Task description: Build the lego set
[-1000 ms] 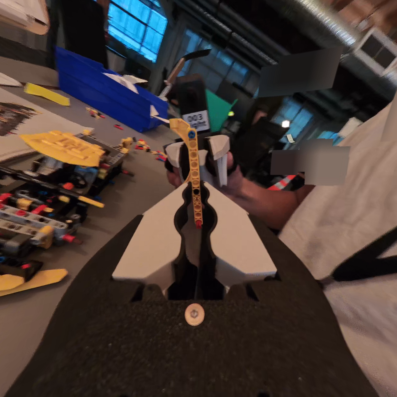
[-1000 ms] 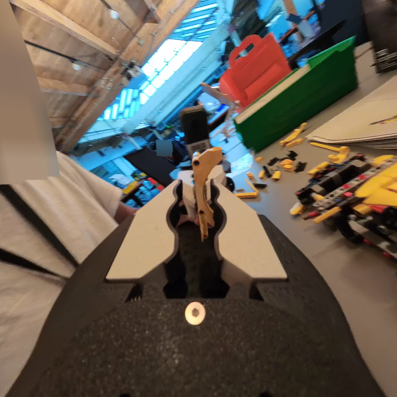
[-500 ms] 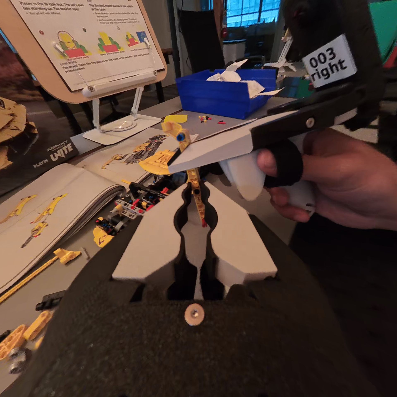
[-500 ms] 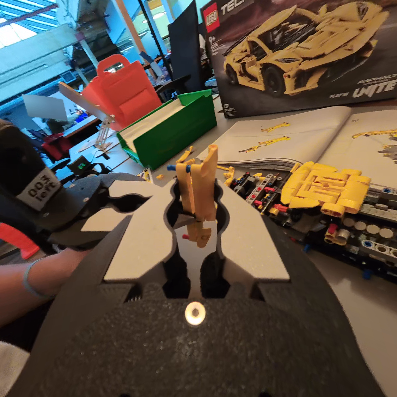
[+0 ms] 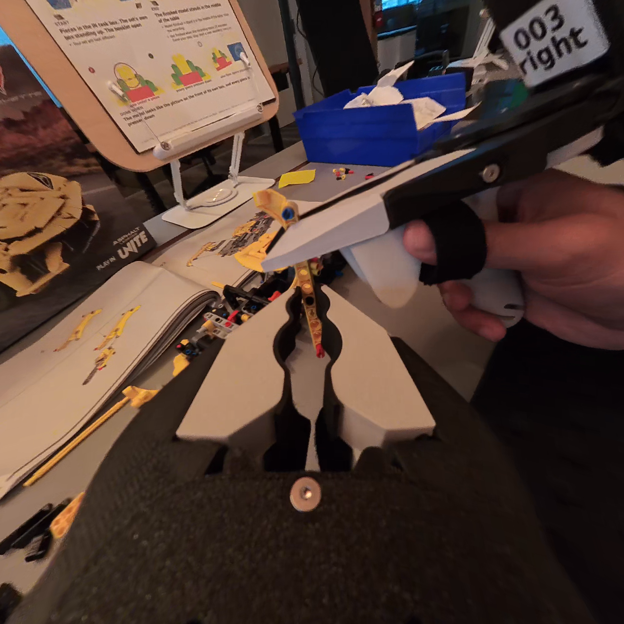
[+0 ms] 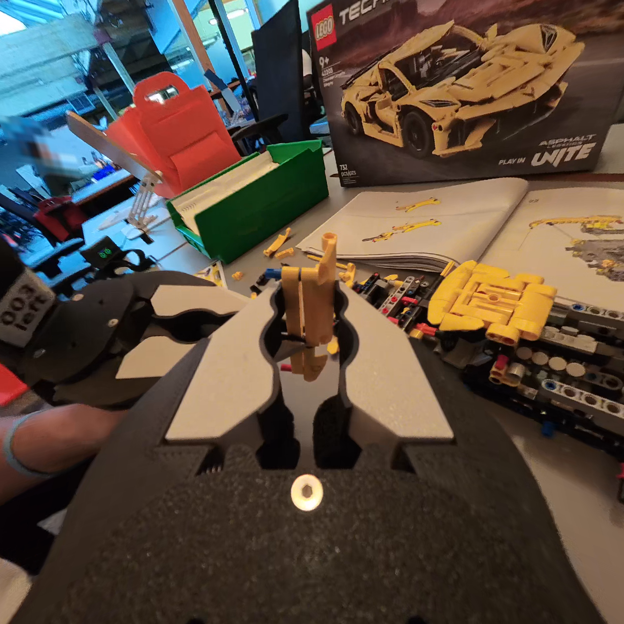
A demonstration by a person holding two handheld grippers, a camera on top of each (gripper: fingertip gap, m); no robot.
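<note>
Gripping one yellow sub-assembly (image 6: 309, 312) between them, both tools meet above the counter (image 6: 540, 472). The right hand-held gripper (image 6: 308, 314) is narrowed onto the piece's upper part, w/ a blue pin showing at the piece's top; the left hand-held gripper (image 5: 312, 315) is closed on the thin holed beam below, a red pin at the beam's bottom end. In the left wrist view the right tool (image 5: 324, 233) crosses over from the side, a person's hand (image 5: 557, 263) around its handle.

Beyond the sub-assembly sits the part-built car chassis (image 6: 506, 324), yellow panel on top, just in front of the open instruction booklet (image 6: 439, 216). Loose yellow & black parts (image 6: 280, 248) lie left of the booklet, near a green bin (image 6: 256, 206); the set's box (image 6: 472, 94) stands behind the booklet. In the left wrist view, a blue bin (image 5: 371, 128) and a card on a stand (image 5: 152, 67) are farther back.

Risks, as a judgement: two grips on one slim piece means any twist or pull between tools could pop the pins or split the joint. A slack release by either side could drop it among the loose parts, approx. under the piece. Beam may also pivot in the left grip.
</note>
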